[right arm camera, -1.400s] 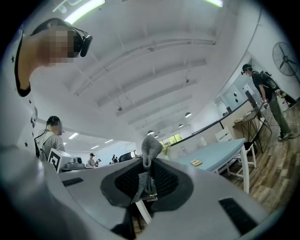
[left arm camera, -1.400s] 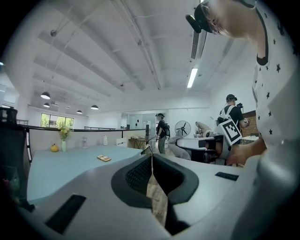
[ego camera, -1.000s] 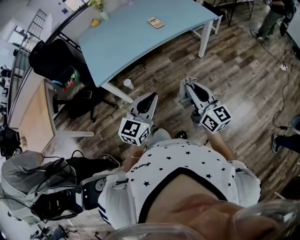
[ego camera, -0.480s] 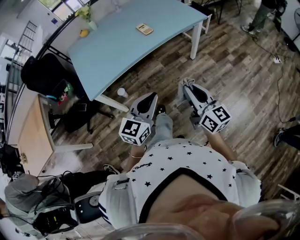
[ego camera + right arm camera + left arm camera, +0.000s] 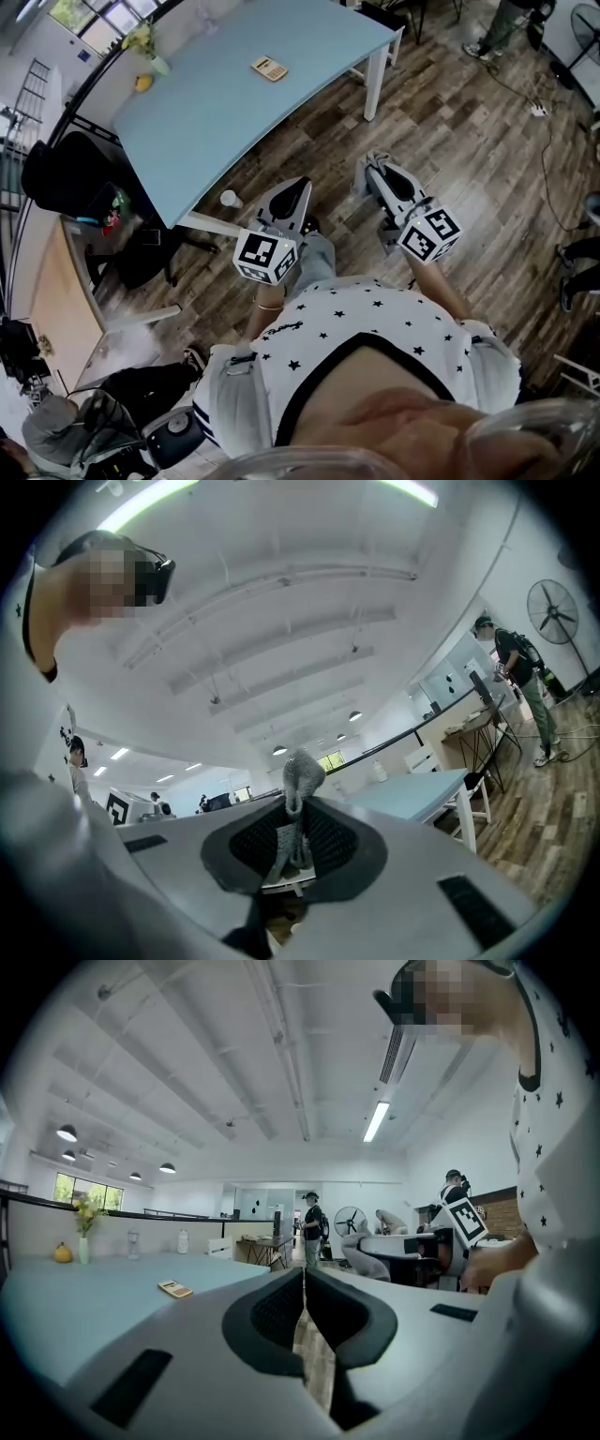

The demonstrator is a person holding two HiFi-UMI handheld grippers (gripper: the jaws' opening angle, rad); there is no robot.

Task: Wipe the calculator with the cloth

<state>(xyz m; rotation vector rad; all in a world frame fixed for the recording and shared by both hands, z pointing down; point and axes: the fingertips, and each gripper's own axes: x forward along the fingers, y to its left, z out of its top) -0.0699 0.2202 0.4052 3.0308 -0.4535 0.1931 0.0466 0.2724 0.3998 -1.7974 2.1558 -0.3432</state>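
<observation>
The calculator (image 5: 269, 67) lies flat on the light blue table (image 5: 216, 122), toward the middle of the top and clear of its edges. Nothing touches it. A vase of yellow flowers (image 5: 147, 45) and a yellow fruit (image 5: 142, 82) stand near the table's left end, well apart from the calculator.

The cloth (image 5: 298, 789), grey and knitted, is off the table. It is clamped between the jaws of the right gripper (image 5: 295, 832), with a bunched end sticking up past the jaw tips.

The left gripper (image 5: 304, 1283) has its jaws pressed together with nothing between them.

Both grippers are held in front of the person's chest, above the wooden floor (image 5: 469, 122) and well short of the table's near edge. A white cup (image 5: 228, 199) stands on the floor beside a table leg. A black chair (image 5: 66, 173) stands at the table's left end.
</observation>
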